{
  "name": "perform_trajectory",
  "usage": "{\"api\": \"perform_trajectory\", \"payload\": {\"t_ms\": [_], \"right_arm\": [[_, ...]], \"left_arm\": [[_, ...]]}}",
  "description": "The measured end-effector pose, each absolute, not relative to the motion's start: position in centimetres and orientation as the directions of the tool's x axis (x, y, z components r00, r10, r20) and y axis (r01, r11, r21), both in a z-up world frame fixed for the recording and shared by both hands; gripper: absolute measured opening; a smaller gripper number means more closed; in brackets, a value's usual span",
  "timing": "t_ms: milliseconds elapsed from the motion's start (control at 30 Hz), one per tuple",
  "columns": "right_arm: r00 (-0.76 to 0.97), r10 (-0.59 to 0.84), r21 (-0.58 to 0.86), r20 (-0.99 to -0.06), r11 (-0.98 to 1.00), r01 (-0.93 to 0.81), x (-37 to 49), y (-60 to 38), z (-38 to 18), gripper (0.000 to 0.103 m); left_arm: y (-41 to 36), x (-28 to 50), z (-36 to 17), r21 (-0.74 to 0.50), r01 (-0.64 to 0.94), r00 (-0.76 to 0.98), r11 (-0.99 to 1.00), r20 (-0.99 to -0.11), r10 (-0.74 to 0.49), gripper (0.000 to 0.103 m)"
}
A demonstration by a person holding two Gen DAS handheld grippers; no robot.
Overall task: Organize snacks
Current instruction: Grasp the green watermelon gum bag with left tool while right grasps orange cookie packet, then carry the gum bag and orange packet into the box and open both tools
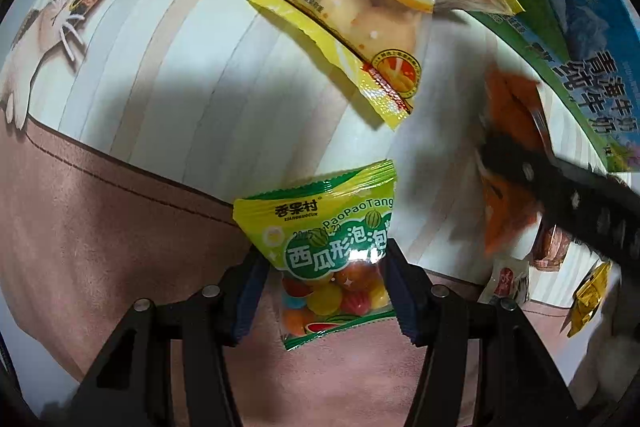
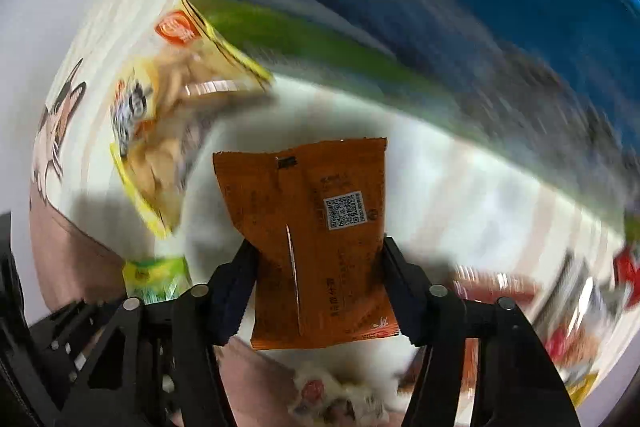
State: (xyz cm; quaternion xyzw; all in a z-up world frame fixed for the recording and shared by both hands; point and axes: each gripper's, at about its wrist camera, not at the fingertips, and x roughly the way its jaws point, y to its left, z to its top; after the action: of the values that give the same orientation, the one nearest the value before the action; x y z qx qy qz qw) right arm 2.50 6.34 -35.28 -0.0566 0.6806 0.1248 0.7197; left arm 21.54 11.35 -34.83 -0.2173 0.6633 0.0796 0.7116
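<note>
The green candy packet (image 1: pixel 326 255) was held nearest of all, pinched at its two side edges by the left gripper (image 1: pixel 326 273), the jaws drawn in on it and the coloured sweets showing through the clear window between the pads. It hung over the pink border of the cat-print mat (image 1: pixel 132 67), which serves here as the landmark. In the right wrist view, the orange packet (image 2: pixel 316 239) was likewise clamped across its width by the right gripper (image 2: pixel 320 277), printed back and code square turned to the camera, with pale mat beneath it.

Farther in over the mat's striped pale field lay the yellow biscuit packet (image 1: pixel 360 23), flat and free, its far end lifted against the blue milk box (image 1: pixel 576 27), which stood along the mat's far side. At the mat's right end a few small wrapped pieces — one gold, one pale — were seen, too blurred to be named.

The step in hand was judged to be the carrying of both packets toward the box. To be done well, each grip should be kept at the packet's edges and not tightened further, since sweets can be crushed and a seal burst. The orange packet should be brought over the rim first; the right wrist view was smeared, so a slower pace is advised. The two grippers should be kept apart — they were close over the same corner of the mat — and each packet released only once low inside.
</note>
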Motion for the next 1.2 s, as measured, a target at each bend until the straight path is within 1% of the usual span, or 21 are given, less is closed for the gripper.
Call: {"api": "perform_trajectory", "payload": {"t_ms": [100,167,333,433,500,633,767,800,833,867,933,1000,1067,1200], "right_arm": [[0.03,0.133,0.127,-0.991,0.98,-0.154,0.3,2.3,-35.1,0.058],[0.017,0.161,0.159,-0.987,0.984,-0.079,-1.2,-0.4,-35.2,0.058],[0.016,0.17,0.171,-0.985,0.984,0.043,-4.9,-5.4,-35.4,0.058],[0.016,0.201,0.201,-0.98,0.975,0.097,-6.0,-7.0,-35.7,0.058],[0.018,0.239,0.24,-0.971,0.961,0.139,-6.4,-7.8,-36.0,0.061],[-0.003,0.274,0.27,-0.962,0.949,0.16,-7.4,-7.4,-36.7,0.067],[-0.007,0.269,0.265,-0.963,0.953,0.149,-7.5,-6.2,-37.2,0.068],[-0.006,0.264,0.261,-0.964,0.955,0.144,-7.8,-4.2,-36.9,0.068],[-0.004,0.255,0.253,-0.967,0.958,0.133,-7.8,-3.6,-37.2,0.068],[0.0,0.237,0.235,-0.972,0.965,0.117,-7.9,-3.3,-37.3,0.068],[0.019,0.199,0.2,-0.98,0.976,0.092,-7.9,-2.1,-37.7,0.064],[0.038,0.18,0.182,-0.983,0.981,0.071,-8.2,-0.8,-37.5,0.058],[0.055,0.174,0.177,-0.983,0.983,0.056,-8.5,-0.2,-37.0,0.057],[0.091,0.216,0.222,-0.972,0.973,0.06,-9.3,-0.4,-35.2,0.056]], "left_arm": [[10.1,21.8,-34.6,-0.171,-0.341,0.113,0.924,-0.984,-0.14,0.053],[8.5,22.1,-34.5,-0.143,-0.269,0.118,0.952,-0.986,-0.115,0.053],[4.0,22.7,-34.3,-0.091,-0.091,0.127,0.992,-0.989,-0.079,0.053],[2.5,23.0,-35.0,-0.073,-0.046,0.105,0.996,-0.992,-0.068,0.053],[2.1,23.2,-35.4,-0.062,-0.04,0.101,0.997,-0.993,-0.058,0.056],[2.4,23.7,-36.2,-0.135,-0.064,0.081,0.989,-0.988,-0.129,0.074],[3.8,23.2,-36.6,-0.152,-0.088,0.084,0.984,-0.986,-0.145,0.074],[4.0,23.0,-36.7,-0.151,-0.092,0.084,0.984,-0.986,-0.144,0.074],[4.0,22.5,-36.8,-0.147,-0.096,0.086,0.984,-0.987,-0.139,0.071],[4.2,22.0,-36.7,-0.129,-0.105,0.092,0.986,-0.988,-0.12,0.061],[4.5,21.3,-36.5,-0.112,-0.119,0.105,0.986,-0.989,-0.1,0.049],[5.2,20.8,-36.2,-0.12,-0.129,0.11,0.984,-0.988,-0.107,0.049],[5.6,20.5,-35.8,-0.112,-0.13,0.114,0.985,-0.989,-0.098,0.049],[6.3,19.9,-33.9,-0.115,-0.125,0.138,0.985,-0.986,-0.098,0.049]]}}
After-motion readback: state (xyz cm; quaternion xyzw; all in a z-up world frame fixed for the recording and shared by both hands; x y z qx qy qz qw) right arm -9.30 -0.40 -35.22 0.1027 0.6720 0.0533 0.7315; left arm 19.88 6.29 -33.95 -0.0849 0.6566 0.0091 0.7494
